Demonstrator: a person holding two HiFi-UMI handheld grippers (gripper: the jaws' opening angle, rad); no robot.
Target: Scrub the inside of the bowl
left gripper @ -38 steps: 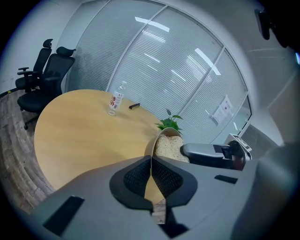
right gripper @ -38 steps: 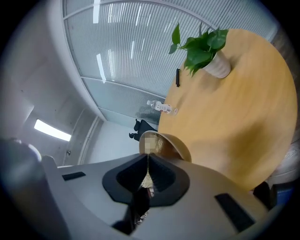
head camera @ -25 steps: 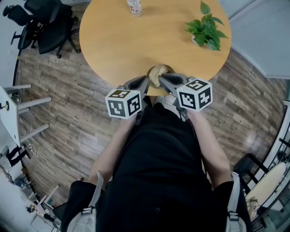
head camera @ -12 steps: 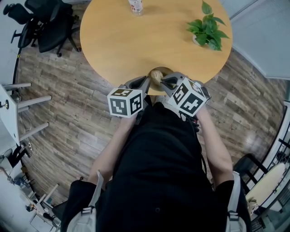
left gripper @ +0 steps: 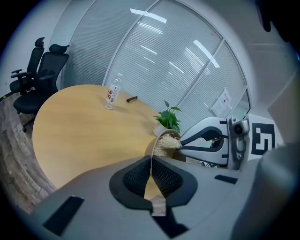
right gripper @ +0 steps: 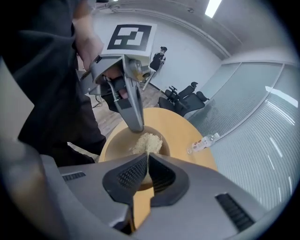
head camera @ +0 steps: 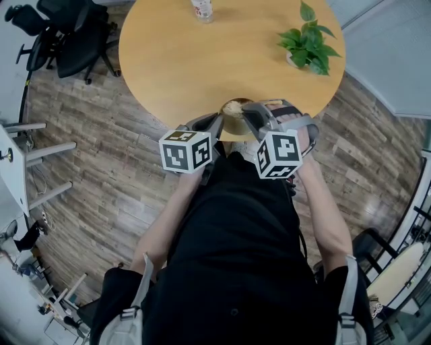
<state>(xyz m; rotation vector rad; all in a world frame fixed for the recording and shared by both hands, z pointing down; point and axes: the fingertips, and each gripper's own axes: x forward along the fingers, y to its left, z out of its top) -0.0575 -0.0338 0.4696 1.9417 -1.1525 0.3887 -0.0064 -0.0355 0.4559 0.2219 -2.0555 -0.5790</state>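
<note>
The room is brightly and evenly lit by ceiling strips (right gripper: 213, 7) at the top right of the right gripper view. They show again as white bars on the glass wall (left gripper: 187, 70) in the left gripper view. The counter (head camera: 202, 60) carries only faint, soft shadows. The wooden floor (head camera: 384, 168) gleams pale at the right of the head view. Both gripper views bulge strongly and fade to black at the corners. The jaws nearest the lens look soft, and the bowl (right gripper: 119, 138) is slightly soft too.

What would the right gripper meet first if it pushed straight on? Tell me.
The right gripper would likely press its scrubber into the bowl's inner wall first; depth is unclear.
</note>
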